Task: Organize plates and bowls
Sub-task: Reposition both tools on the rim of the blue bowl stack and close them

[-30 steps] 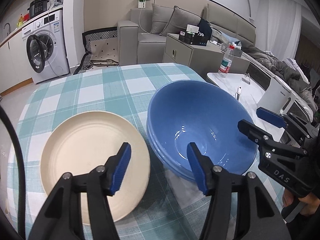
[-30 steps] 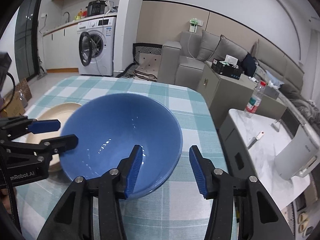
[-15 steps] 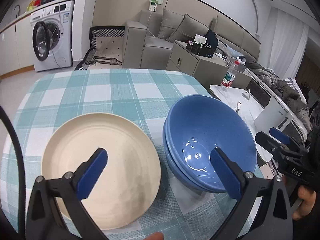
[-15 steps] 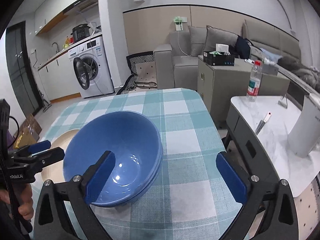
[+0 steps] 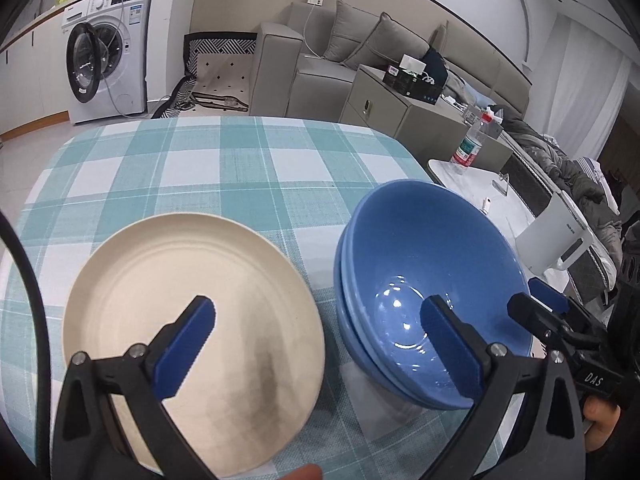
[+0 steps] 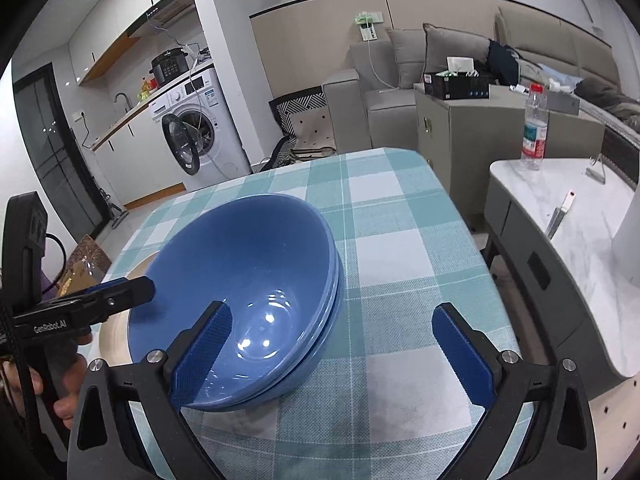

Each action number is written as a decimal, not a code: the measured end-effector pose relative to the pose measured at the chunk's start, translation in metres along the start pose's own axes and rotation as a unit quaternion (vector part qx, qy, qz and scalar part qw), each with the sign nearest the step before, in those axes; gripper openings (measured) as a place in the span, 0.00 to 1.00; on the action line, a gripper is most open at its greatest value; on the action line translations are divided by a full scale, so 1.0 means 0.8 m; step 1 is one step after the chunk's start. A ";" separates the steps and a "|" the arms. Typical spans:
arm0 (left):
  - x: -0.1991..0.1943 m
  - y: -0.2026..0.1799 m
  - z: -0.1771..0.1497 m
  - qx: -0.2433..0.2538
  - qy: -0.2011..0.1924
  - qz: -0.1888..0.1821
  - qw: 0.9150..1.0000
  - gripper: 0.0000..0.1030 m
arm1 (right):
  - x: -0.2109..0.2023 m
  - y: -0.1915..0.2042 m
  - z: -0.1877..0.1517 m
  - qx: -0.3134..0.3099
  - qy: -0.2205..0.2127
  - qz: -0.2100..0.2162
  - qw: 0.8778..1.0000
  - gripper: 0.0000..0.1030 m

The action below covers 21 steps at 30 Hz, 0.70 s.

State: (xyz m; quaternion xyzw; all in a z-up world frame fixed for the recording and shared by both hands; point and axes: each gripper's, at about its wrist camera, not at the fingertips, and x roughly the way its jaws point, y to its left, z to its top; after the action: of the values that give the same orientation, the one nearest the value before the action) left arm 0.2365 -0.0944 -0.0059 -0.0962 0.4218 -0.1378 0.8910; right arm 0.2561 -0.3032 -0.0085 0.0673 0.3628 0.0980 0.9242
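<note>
Two blue bowls [image 5: 424, 280] sit nested in one stack on the teal checked table [image 5: 224, 160], right of a cream plate [image 5: 192, 312]. The stack also shows in the right wrist view [image 6: 248, 280], with the plate's edge [image 6: 114, 336] behind it. My left gripper [image 5: 318, 344] is open and empty, hovering between plate and bowls. My right gripper [image 6: 332, 352] is open and empty, its left finger over the stack's near rim. Each gripper shows in the other's view: the right one [image 5: 560, 328], the left one [image 6: 100, 296].
A white marble side table [image 6: 568, 248] with a water bottle [image 6: 534, 128] stands right of the checked table. A grey cabinet [image 6: 472, 128], a sofa and a washing machine [image 5: 104, 64] are behind. The table's right edge [image 6: 472, 240] is close to the bowls.
Both grippers were partly closed at the top bowl a second ago. They have opened wide and drawn back, leaving the bowl nested on the lower one.
</note>
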 end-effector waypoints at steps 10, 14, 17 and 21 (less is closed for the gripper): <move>0.018 -0.003 0.004 -0.007 0.015 -0.036 0.999 0.81 | 0.017 -0.008 -0.004 0.017 0.004 0.029 0.999 0.93; 0.022 0.001 0.003 -0.020 0.017 -0.042 0.999 0.76 | 0.022 -0.009 -0.006 0.020 0.012 0.036 0.999 0.79; 0.024 0.002 0.003 -0.023 0.019 -0.043 0.999 0.70 | 0.024 -0.007 -0.006 0.017 0.010 0.049 0.999 0.78; 0.027 -0.003 0.001 -0.015 0.027 -0.048 0.998 0.60 | 0.027 -0.003 -0.008 0.012 0.015 0.051 0.999 0.76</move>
State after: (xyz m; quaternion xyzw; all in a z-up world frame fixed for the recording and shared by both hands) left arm 0.2498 -0.1034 -0.0206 -0.1257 0.4427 -0.1763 0.8701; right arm 0.2673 -0.3004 -0.0281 0.0956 0.3743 0.1411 0.9115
